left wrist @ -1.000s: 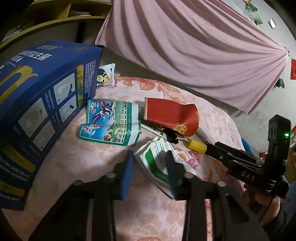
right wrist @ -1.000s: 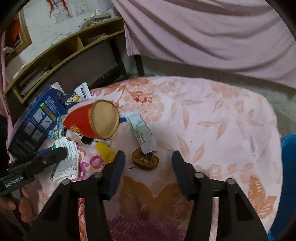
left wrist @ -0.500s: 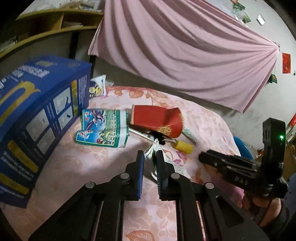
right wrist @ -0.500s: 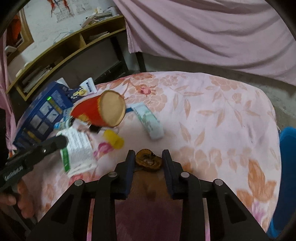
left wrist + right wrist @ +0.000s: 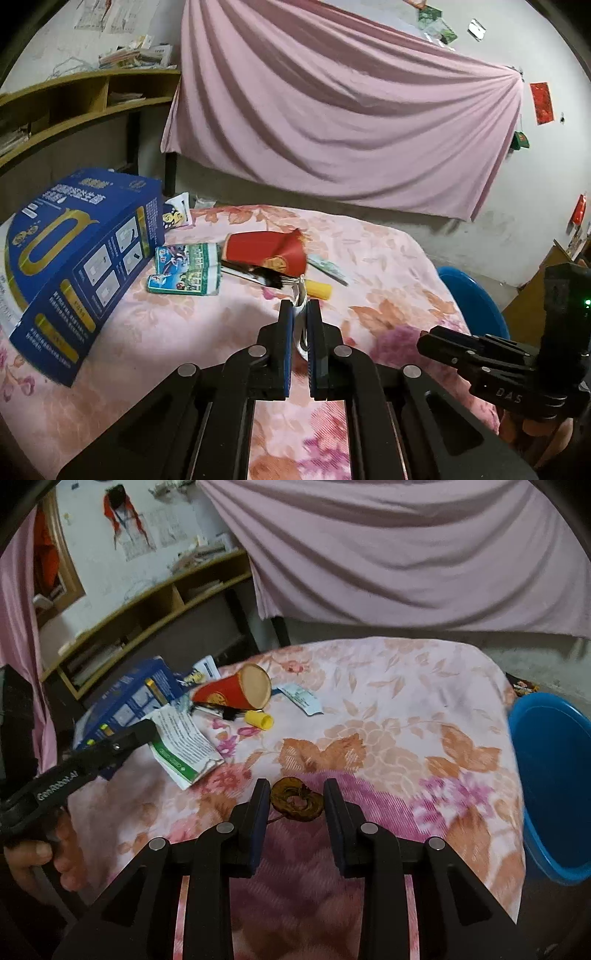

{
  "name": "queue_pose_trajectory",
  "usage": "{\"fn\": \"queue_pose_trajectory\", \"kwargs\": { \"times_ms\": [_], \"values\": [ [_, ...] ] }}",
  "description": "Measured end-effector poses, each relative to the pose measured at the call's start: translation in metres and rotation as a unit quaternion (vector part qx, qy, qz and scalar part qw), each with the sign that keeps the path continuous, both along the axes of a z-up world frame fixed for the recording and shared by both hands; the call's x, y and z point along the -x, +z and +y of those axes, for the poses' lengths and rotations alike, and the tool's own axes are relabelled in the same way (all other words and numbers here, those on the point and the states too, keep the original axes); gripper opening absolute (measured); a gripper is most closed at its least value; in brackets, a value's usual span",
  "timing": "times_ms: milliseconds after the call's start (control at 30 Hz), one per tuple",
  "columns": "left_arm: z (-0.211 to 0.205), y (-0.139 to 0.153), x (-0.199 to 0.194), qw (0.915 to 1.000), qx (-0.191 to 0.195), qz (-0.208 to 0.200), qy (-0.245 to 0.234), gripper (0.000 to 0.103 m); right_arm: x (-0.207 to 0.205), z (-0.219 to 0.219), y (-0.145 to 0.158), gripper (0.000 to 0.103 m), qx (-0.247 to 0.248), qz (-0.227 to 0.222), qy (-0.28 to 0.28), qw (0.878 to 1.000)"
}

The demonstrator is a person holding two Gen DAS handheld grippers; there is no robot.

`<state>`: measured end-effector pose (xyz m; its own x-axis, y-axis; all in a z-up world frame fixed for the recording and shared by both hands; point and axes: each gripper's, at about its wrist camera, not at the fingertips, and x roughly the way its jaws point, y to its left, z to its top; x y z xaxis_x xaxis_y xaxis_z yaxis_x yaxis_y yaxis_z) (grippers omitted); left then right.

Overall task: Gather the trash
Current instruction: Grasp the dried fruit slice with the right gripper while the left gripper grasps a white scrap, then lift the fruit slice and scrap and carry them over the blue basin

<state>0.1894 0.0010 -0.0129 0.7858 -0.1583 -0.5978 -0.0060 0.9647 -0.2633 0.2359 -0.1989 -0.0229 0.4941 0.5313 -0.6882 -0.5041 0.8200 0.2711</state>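
The left gripper is pinched tight on a white-and-green wrapper, held clear of the flowered tablecloth. The right gripper is partly closed, its pads pressing the sides of a brown dried fruit slice. Both pickups look done, so the carry is in hand. Next, each load needs moving over the blue bin at the table's right edge and letting go there. A red paper cup lies uncollected.

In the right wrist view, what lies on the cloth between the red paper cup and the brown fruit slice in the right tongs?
In the right wrist view, only a yellow cap lies between the red paper cup and the brown fruit slice; otherwise bare floral cloth.
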Motion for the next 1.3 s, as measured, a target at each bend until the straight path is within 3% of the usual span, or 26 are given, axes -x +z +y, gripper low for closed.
{"fn": "queue_pose_trajectory", "kwargs": {
  "times_ms": [267, 400, 567, 800, 967, 1100, 1200, 1300],
  "values": [
    [-0.016, 0.019, 0.025, 0.9992, -0.008, -0.036, -0.014, 0.004, 0.035, -0.020, 0.018, 0.027, -0.010, -0.053, -0.022, 0.998],
    [-0.025, 0.032, 0.037, 0.9968, -0.008, -0.076, -0.024, 0.004, 0.056, -0.030, 0.038, 0.027, -0.029, -0.117, -0.034, 0.992],
    [-0.040, 0.056, 0.048, 0.9894, -0.004, -0.139, -0.041, 0.004, 0.079, -0.039, 0.071, 0.027, -0.041, -0.215, -0.052, 0.974],
    [-0.076, 0.103, 0.045, 0.9650, -0.004, -0.251, -0.075, 0.004, 0.091, -0.066, 0.117, 0.027, -0.067, -0.339, -0.091, 0.934],
    [-0.115, 0.135, 0.035, 0.9390, -0.004, -0.327, -0.106, 0.004, 0.091, -0.089, 0.150, 0.027, -0.062, -0.415, -0.127, 0.899],
    [-0.149, 0.152, 0.027, 0.9194, 0.003, -0.370, -0.134, 0.005, 0.083, -0.114, 0.166, 0.027, -0.059, -0.446, -0.155, 0.879],
    [-0.177, 0.155, 0.019, 0.9125, 0.002, -0.379, -0.154, 0.005, 0.073, -0.134, 0.167, 0.027, -0.050, -0.453, -0.182, 0.871],
    [-0.204, 0.149, 0.004, 0.9145, 0.003, -0.366, -0.173, 0.005, 0.064, -0.158, 0.158, 0.028, -0.048, -0.441, -0.204, 0.873]
  ]
}}
